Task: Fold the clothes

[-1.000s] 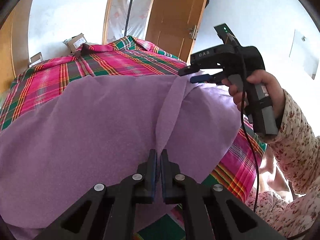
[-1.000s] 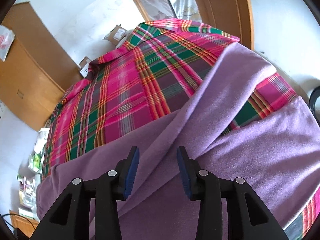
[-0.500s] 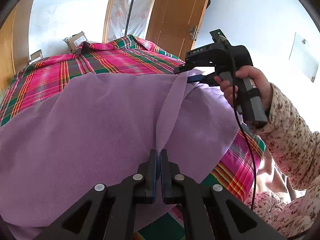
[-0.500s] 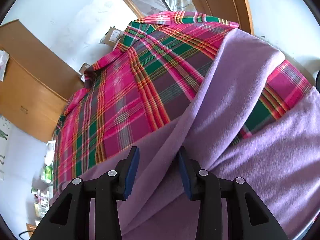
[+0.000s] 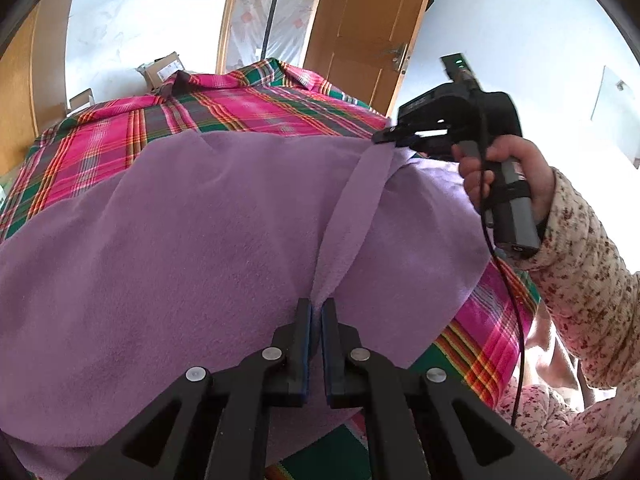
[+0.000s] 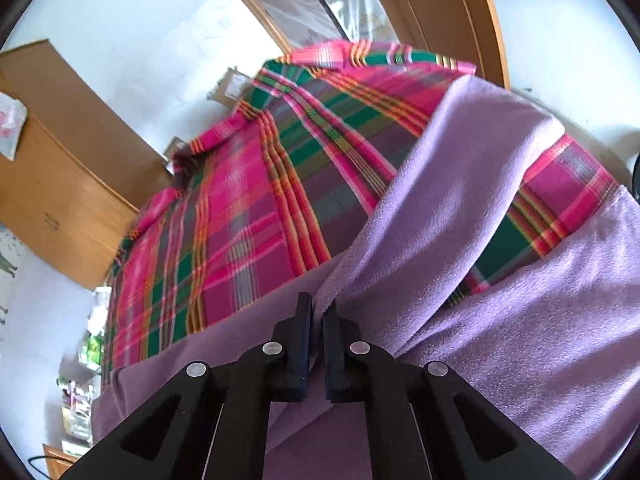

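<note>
From the left wrist, the left gripper (image 5: 316, 312) is clamped on a ridge of the purple garment (image 5: 180, 240), which lies spread over the plaid bedspread (image 5: 248, 108); at the ridge's far end the right gripper (image 5: 394, 138), held in a hand (image 5: 508, 176), pinches it too. From the right wrist, the right gripper (image 6: 317, 318) is closed on the purple garment (image 6: 540, 300), with the bedspread (image 6: 256, 208) beyond.

A pink-and-green plaid bedspread (image 5: 256, 116) covers the bed. A brown wooden door (image 5: 372, 20) stands behind it, a tan wooden cabinet (image 6: 52, 160) alongside.
</note>
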`<state>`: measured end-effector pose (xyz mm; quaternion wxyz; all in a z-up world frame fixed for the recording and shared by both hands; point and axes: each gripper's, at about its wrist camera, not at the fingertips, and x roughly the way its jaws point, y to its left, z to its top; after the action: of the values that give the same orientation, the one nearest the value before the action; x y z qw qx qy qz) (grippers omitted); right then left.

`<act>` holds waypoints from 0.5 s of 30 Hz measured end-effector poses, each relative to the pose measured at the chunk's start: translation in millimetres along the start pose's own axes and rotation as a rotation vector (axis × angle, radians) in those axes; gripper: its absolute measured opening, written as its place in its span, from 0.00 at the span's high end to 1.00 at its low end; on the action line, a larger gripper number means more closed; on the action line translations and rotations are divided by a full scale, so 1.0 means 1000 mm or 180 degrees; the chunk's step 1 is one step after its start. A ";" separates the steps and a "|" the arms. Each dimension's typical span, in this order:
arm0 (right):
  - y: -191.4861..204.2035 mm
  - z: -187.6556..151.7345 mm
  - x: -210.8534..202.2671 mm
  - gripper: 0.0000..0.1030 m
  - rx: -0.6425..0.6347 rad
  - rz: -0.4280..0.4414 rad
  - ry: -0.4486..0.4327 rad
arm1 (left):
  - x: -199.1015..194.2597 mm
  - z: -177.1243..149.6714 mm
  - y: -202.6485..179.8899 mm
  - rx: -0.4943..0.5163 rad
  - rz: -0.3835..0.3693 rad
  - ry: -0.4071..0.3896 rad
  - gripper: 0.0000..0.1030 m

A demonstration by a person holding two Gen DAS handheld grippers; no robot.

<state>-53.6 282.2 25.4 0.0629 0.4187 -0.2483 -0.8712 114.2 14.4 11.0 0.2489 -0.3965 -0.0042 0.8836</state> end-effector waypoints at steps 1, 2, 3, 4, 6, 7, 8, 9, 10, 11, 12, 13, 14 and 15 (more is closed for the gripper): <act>0.000 -0.001 -0.004 0.95 -0.0007 0.0026 -0.0053 | 0.001 0.000 -0.001 0.0005 0.0015 0.0009 0.92; -0.001 -0.002 -0.008 0.96 -0.0017 0.0048 -0.0107 | 0.001 0.001 -0.001 0.0011 0.0033 0.0020 0.91; -0.001 -0.003 -0.012 0.96 -0.0027 0.0071 -0.0161 | 0.002 0.001 -0.002 0.0010 0.0053 0.0027 0.91; -0.002 -0.004 -0.016 0.96 -0.0037 0.0093 -0.0214 | 0.002 0.002 -0.002 0.0009 0.0072 0.0034 0.91; 0.000 -0.006 -0.025 0.96 -0.0113 0.0097 -0.0346 | 0.002 0.003 -0.002 -0.0007 0.0098 0.0024 0.91; 0.001 -0.007 -0.030 0.96 -0.0145 0.0104 -0.0413 | 0.001 0.003 -0.002 -0.0016 0.0100 0.0018 0.91; 0.002 -0.008 -0.034 0.96 -0.0165 0.0106 -0.0467 | 0.000 0.004 -0.003 -0.0020 0.0105 0.0005 0.91; 0.002 -0.009 -0.039 0.96 -0.0181 0.0107 -0.0517 | -0.002 0.005 -0.003 -0.0011 0.0116 -0.0026 0.91; 0.002 -0.010 -0.043 0.97 -0.0196 0.0108 -0.0566 | -0.004 0.005 -0.004 -0.0002 0.0128 -0.0057 0.93; 0.002 -0.010 -0.046 0.97 -0.0208 0.0114 -0.0605 | -0.007 0.006 -0.005 0.0007 0.0140 -0.0088 0.94; 0.002 -0.010 -0.051 0.97 -0.0230 0.0119 -0.0651 | -0.009 0.007 -0.006 0.0016 0.0152 -0.0121 0.95; 0.003 -0.010 -0.054 0.97 -0.0250 0.0118 -0.0690 | -0.012 0.008 -0.007 0.0024 0.0168 -0.0157 0.95; 0.003 -0.010 -0.060 0.97 -0.0271 0.0122 -0.0743 | -0.015 0.009 -0.008 0.0034 0.0180 -0.0191 0.95; 0.004 -0.011 -0.066 0.97 -0.0296 0.0131 -0.0806 | -0.018 0.010 -0.009 0.0048 0.0185 -0.0216 0.95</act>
<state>-3.4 295.5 67.6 0.0684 0.2968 -0.2222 -0.9262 121.6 16.0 32.2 0.2258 -0.3645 0.0055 0.9034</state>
